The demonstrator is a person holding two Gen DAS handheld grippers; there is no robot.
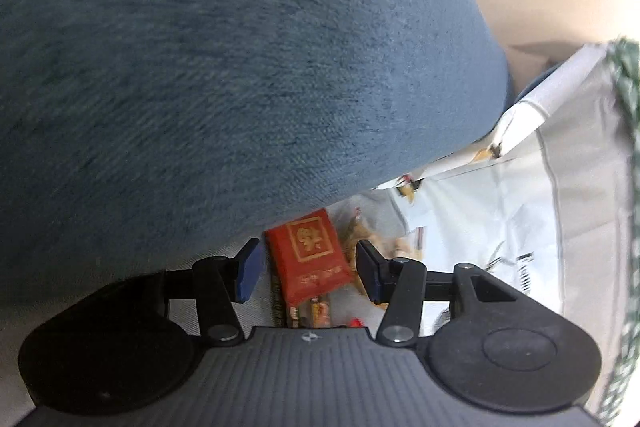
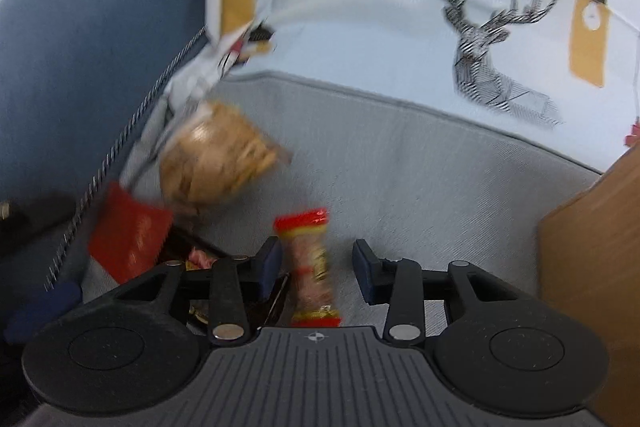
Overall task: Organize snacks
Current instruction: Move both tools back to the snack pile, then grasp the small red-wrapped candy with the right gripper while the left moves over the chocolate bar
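A flat red foil snack packet with gold print [image 1: 310, 255] lies between our left gripper [image 1: 308, 269] jaws, which stand spread. Our right gripper [image 2: 318, 269] is spread too, around a red-ended clear snack stick [image 2: 310, 267] on grey fabric [image 2: 400, 167]. A blue cushion [image 1: 200, 67] looms close.

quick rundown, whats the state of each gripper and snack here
left gripper: open, red packet between its fingers, not gripped
right gripper: open, around the snack stick
red packet: lying flat, sealed
snack stick: lying on the grey fabric, wrapped
round biscuit pack: blurred, lying by the blue cushion
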